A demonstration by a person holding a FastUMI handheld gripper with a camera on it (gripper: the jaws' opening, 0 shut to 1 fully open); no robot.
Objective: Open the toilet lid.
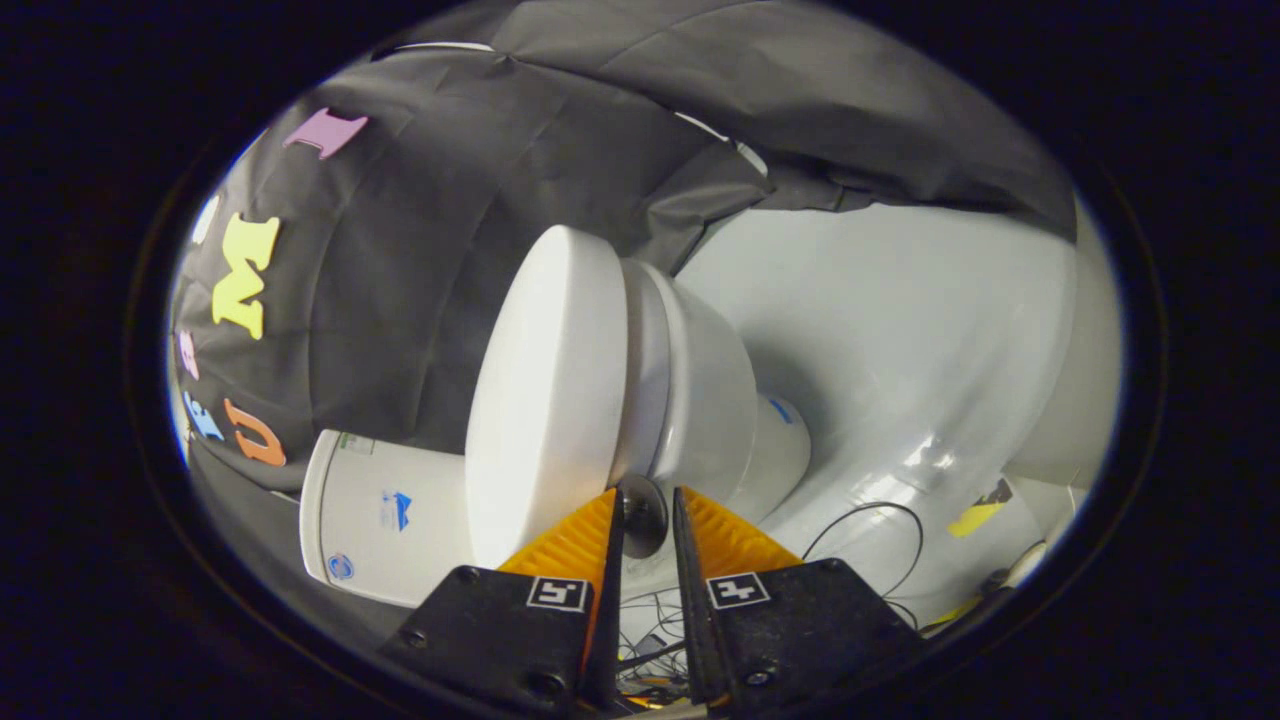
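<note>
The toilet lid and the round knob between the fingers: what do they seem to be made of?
The toilet lid looks like smooth white plastic with a soft sheen, though ceramic cannot be ruled out. The round knob looks like polished metal: grey with a bright reflection. The gripper has its fingers close on either side of the knob; contact is unclear.

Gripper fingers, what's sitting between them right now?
In the gripper view, a small round metal knob sits between the gripper fingers, at the edge of the toilet lid. Whether both fingers press it is unclear.
</note>
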